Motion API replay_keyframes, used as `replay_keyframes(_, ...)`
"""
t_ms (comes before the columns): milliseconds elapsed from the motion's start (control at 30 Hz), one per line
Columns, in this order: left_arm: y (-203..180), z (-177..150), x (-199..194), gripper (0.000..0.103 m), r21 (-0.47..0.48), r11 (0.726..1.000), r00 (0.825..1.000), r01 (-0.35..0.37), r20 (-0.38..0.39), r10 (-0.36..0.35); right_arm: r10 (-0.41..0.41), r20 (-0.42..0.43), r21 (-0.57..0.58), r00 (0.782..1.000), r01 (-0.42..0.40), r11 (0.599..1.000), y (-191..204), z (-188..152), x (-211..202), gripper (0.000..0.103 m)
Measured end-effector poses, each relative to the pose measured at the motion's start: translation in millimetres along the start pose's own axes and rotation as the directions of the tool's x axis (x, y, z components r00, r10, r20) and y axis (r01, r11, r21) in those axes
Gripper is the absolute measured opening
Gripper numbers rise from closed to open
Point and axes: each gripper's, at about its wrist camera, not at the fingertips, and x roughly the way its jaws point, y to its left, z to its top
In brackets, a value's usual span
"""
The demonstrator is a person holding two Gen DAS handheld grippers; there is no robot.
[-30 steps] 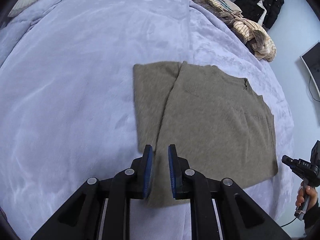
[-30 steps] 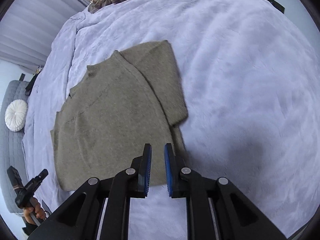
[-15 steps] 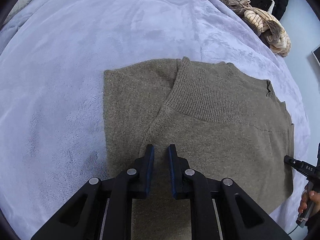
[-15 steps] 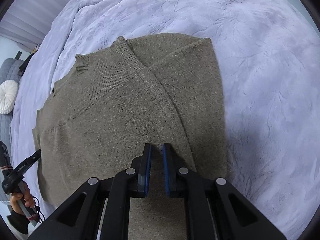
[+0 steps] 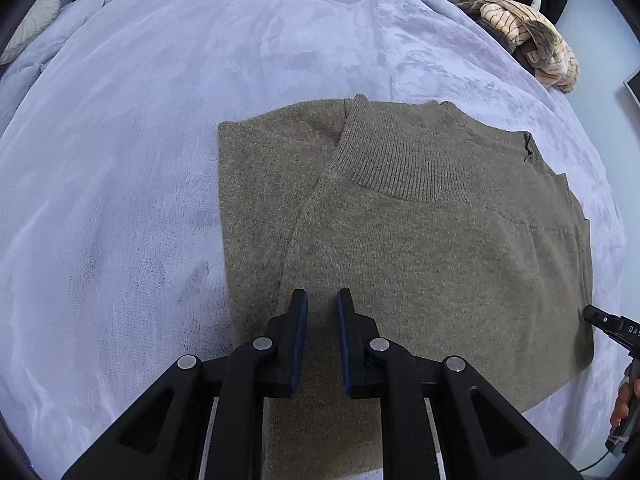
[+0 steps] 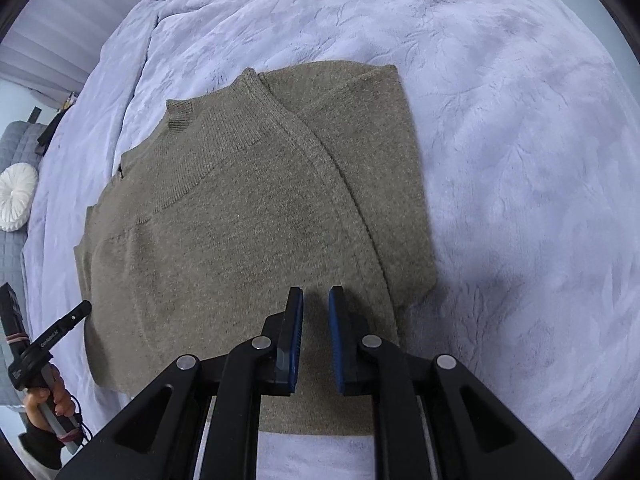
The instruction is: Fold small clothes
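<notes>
An olive-brown knit sweater (image 5: 420,248) lies flat on the lavender bed cover, its sleeves folded in over the body; it also shows in the right wrist view (image 6: 240,232). My left gripper (image 5: 322,300) hovers over one side of the sweater near a folded sleeve, jaws a small gap apart and empty. My right gripper (image 6: 314,298) hovers over the opposite side, jaws also slightly apart and empty. Each gripper shows at the edge of the other's view, the right one (image 5: 612,328) in the left wrist view and the left one (image 6: 48,344) in the right wrist view.
The plush lavender blanket (image 5: 160,120) covers the bed all around the sweater. A pile of striped and tan clothes (image 5: 520,32) sits at the far bed edge. A white round cushion (image 6: 16,196) lies on a grey sofa beside the bed.
Both grippers have moved forward and down from beyond the hem to over the sweater, which now fills more of each view. The jaw gaps stay small; the sweater has not shifted.
</notes>
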Motion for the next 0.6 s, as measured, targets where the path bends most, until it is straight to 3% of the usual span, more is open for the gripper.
replay_keyframes(300, -1.1, -11.6, -6.2, 0.016, -0.002, 1.000, 1.000, -0.004, -0.014, 0.004, 0.015, -0.028, 0.004, 0.999, -0.015, 1.000, 10.5, -20.1, -4.1, 0.015)
replay_keyframes(433, 0.2, -18.9, -13.8, 0.017, -0.014, 1.000, 1.000, 0.004, -0.017, -0.005, 0.064, -0.062, 0.010, 0.996, -0.064, 0.998, 20.3, -34.8, -6.2, 0.017)
replay_keyframes(467, 2.1, -22.2, -16.8, 0.017, -0.025, 1.000, 1.000, 0.011, -0.017, -0.011, 0.086, -0.074, 0.011, 0.994, -0.085, 0.996, 24.2, -39.7, -5.7, 0.019)
replay_keyframes(533, 7.7, -30.2, -21.4, 0.017, -0.046, 0.999, 0.999, 0.022, -0.022, -0.023, 0.139, -0.105, 0.014, 0.985, -0.138, 0.990, 34.4, -51.6, -3.6, 0.039)
replay_keyframes(567, 9.6, -33.6, -22.5, 0.017, -0.049, 0.999, 0.999, 0.020, -0.026, -0.021, 0.174, -0.124, 0.019, 0.977, -0.173, 0.985, 42.4, -59.4, -0.9, 0.044)
replay_keyframes(600, 11.6, -37.9, -23.8, 0.023, -0.048, 0.999, 0.999, 0.016, -0.029, -0.017, 0.220, -0.144, 0.025, 0.965, -0.219, 0.975, 51.2, -67.2, 2.8, 0.049)
